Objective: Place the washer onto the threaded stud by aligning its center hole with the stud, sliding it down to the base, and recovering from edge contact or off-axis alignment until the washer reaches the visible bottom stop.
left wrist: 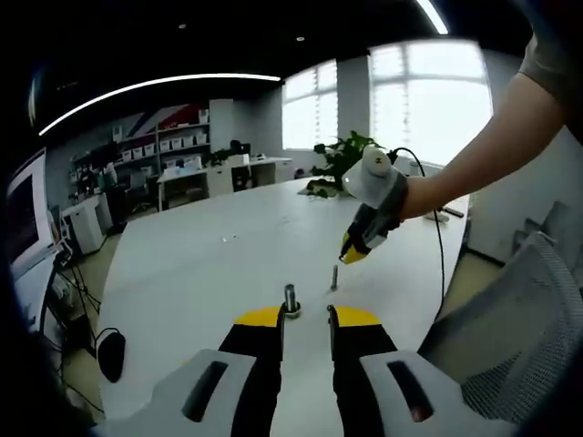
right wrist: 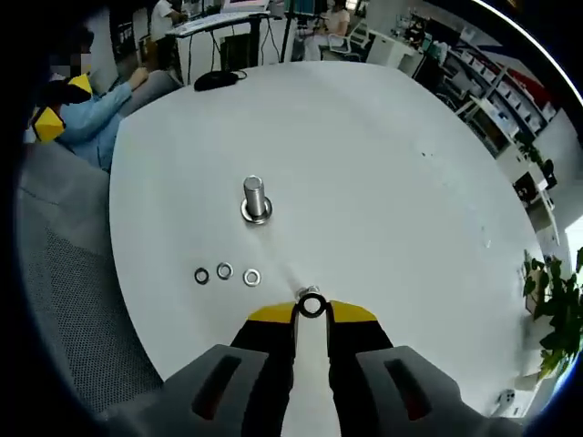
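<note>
In the right gripper view, a washer (right wrist: 311, 305) is being pinched between the yellow tips of the right gripper (right wrist: 311, 311). The jaws are drawn close together on it, and its round face with the open center hole is being presented toward the camera. The washer is being carried above the white tabletop (right wrist: 383, 182), with the threaded stud (right wrist: 254, 198) lying ahead of the tips and to their left, well apart from the held washer. The stud is standing upright on a round base, its long axis rising straight from the tabletop. Three spare washers (right wrist: 225, 273) are lying flat in a short row between the gripper and the stud, near the tabletop's edge.

In the left gripper view, the left gripper (left wrist: 307, 318) is being held with its jaws parted and nothing between them. The stud (left wrist: 291, 299) is seen upright just beyond the tips, nearer the left jaw. Farther out, the right gripper (left wrist: 350, 255) is being held in a person's hand (left wrist: 414, 196), tilted down toward the tabletop (left wrist: 200, 264), beyond and to the right of the stud. The washer cannot be made out at its tips from here. A potted plant (left wrist: 339, 159) is standing at the far edge.
</note>
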